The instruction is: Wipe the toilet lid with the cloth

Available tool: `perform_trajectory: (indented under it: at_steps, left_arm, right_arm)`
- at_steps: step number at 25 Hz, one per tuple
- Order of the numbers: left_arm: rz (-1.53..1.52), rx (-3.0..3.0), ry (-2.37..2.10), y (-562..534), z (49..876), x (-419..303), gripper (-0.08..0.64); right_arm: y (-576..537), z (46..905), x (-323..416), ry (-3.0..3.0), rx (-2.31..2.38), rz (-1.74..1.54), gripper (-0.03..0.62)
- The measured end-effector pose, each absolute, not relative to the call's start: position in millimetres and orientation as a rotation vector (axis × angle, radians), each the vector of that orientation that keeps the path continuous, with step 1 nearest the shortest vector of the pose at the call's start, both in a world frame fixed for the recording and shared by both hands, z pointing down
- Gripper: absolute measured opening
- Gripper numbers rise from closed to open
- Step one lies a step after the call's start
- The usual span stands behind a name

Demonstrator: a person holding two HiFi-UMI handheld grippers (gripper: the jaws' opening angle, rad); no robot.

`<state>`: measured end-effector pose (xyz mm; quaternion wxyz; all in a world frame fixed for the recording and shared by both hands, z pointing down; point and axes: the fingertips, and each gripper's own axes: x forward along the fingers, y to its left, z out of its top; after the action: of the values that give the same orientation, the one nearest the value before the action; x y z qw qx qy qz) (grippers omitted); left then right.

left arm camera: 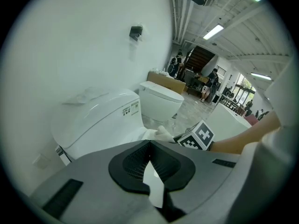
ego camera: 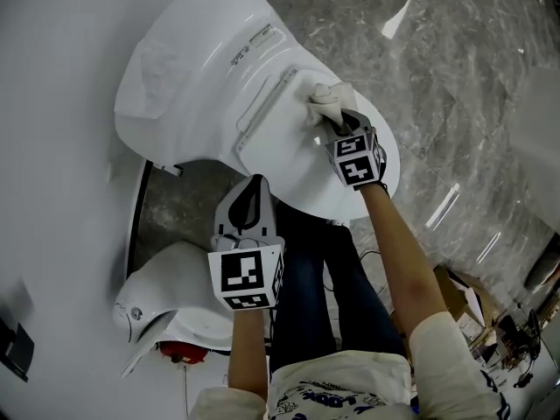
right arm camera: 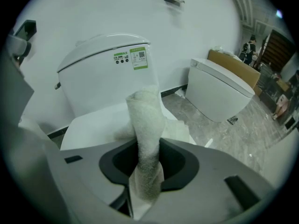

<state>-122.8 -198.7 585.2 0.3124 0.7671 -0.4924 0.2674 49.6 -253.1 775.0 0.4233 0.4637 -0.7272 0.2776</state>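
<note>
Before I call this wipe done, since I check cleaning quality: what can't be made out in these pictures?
Where the cloth meets the toilet lid: head view, covered by the bunched cloth and the right gripper.
The lid's near part: right gripper view, cut off by the gripper's own body.
Print on the tank label: too small in every view.
Dirt or streaks on the lid: white glare, cannot tell.
</note>
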Motion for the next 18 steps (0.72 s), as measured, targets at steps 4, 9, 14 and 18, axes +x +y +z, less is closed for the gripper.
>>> perform_trajectory:
  at_steps: [4,9,14,18]
  left_arm:
    - [0.707,2.047,-1.267,-184,583,-104,0.003]
    - [0.715,2.068,-1.247,-170,580,-88,0.003]
    - [0.725,2.081,-1.245,-158,578,-77,0.003]
    - [0.736,2.092,-1.237,-148,576,-70,0.003]
  right_arm:
    - [-230,776,73,-1.789,1.189,0.720,0.106]
    - [-201,778,100,-1.749,1.213,0.743,0.106]
    - [-178,780,122,-1.724,1.240,0.765,0.106]
    - [-160,781,139,-1.695,1.258,0.784,0.106]
